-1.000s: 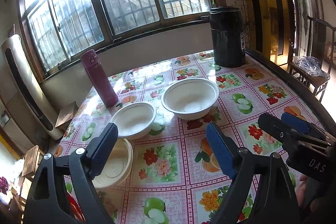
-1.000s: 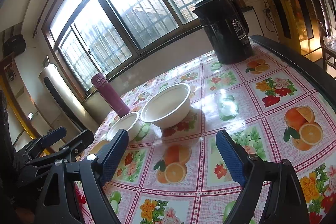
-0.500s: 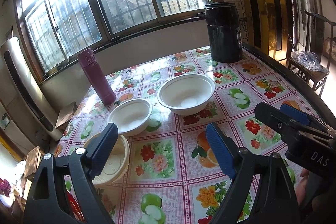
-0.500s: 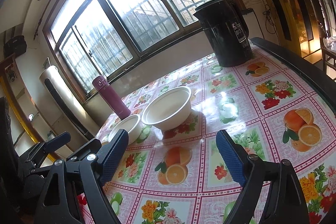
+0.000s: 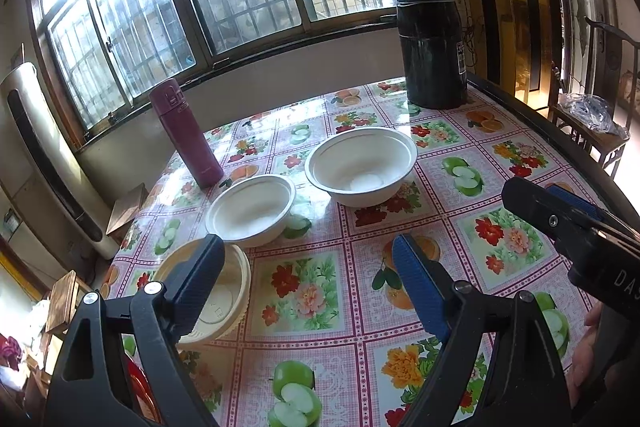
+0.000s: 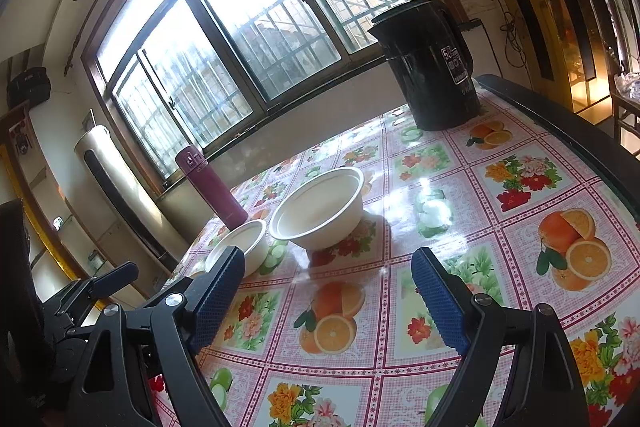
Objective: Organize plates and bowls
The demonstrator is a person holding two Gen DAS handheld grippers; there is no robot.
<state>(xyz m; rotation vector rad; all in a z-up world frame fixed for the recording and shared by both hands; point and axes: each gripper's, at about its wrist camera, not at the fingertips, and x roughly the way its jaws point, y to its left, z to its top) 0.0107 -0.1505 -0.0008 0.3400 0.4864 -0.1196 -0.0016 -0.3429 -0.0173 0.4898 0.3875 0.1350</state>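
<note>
A large white bowl point(image 5: 362, 165) and a smaller white bowl point(image 5: 251, 207) stand side by side mid-table; both also show in the right wrist view, the large bowl point(image 6: 320, 207) and the small bowl point(image 6: 240, 245). A cream bowl point(image 5: 224, 291) sits at the near left, partly behind my left finger. My left gripper point(image 5: 308, 283) is open and empty above the tablecloth, short of the bowls. My right gripper point(image 6: 326, 301) is open and empty, to the right of the left one and short of the large bowl.
A maroon flask point(image 5: 186, 135) stands behind the small bowl. A black kettle point(image 5: 432, 51) stands at the far right corner. The fruit-patterned tablecloth point(image 5: 500, 155) ends at a dark table edge point(image 5: 560, 143) on the right. A chair point(image 5: 596, 131) stands beyond it.
Both grippers have drawn back and risen a little, so the bowls look slightly farther away. The bowls have not moved. Both grippers stay open.
</note>
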